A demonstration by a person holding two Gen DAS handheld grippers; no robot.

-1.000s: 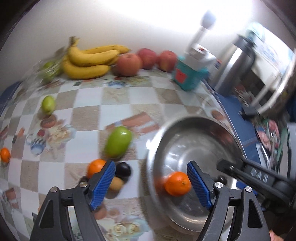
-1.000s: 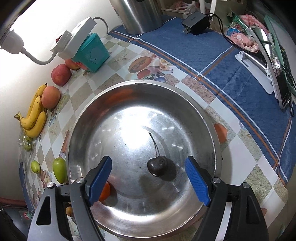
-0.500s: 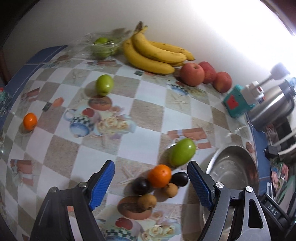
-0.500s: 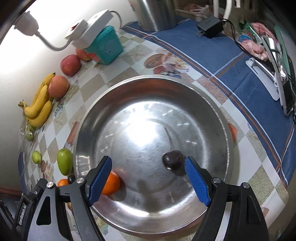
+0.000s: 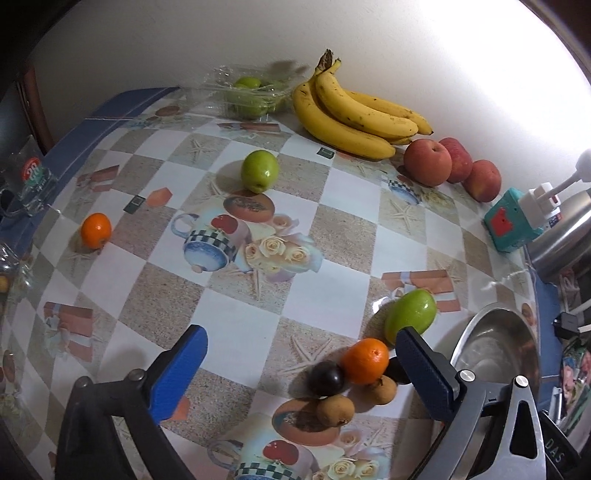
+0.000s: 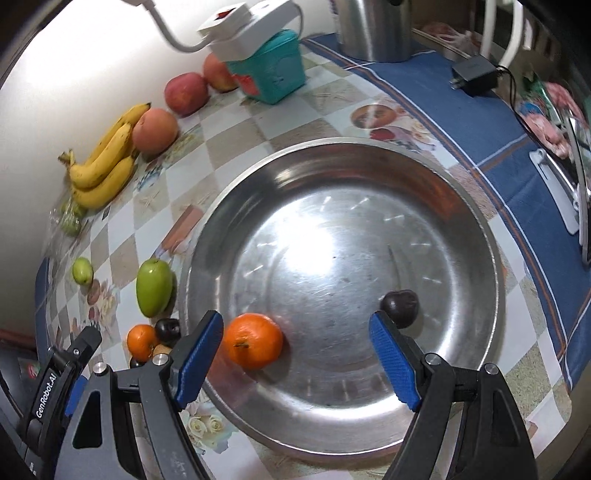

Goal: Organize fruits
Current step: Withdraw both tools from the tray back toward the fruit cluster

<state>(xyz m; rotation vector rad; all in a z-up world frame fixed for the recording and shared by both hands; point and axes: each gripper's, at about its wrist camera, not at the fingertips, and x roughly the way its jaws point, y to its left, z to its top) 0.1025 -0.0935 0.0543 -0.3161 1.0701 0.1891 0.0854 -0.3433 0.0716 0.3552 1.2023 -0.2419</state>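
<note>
A steel bowl [image 6: 480, 229] holds an orange [image 6: 253, 340] and a dark cherry [image 6: 399, 307]. My right gripper [image 6: 297, 356] is open and empty above the bowl's near side. My left gripper [image 5: 301, 360] is open and empty over the table, left of the bowl [image 5: 491, 347]. Just ahead of it lies a cluster: an orange [image 5: 365, 360], a dark plum [image 5: 326, 377], two small brown fruits [image 5: 335, 410] and a green mango [image 5: 410, 314]. The cluster also shows in the right wrist view [image 6: 142, 341].
Bananas [image 5: 354, 118], three red apples [image 5: 428, 162] and a clear box of green fruit [image 5: 247, 96] line the wall. A green apple [image 5: 259, 170] and a lone orange [image 5: 96, 230] lie further left. A teal box [image 5: 511, 227], kettle [image 6: 373, 29] and charger [image 6: 474, 74] stand nearby.
My left gripper swung left, away from the bowl, and now faces the fruit cluster. In the bowl the cherry rolled right and the orange rolled into clear view.
</note>
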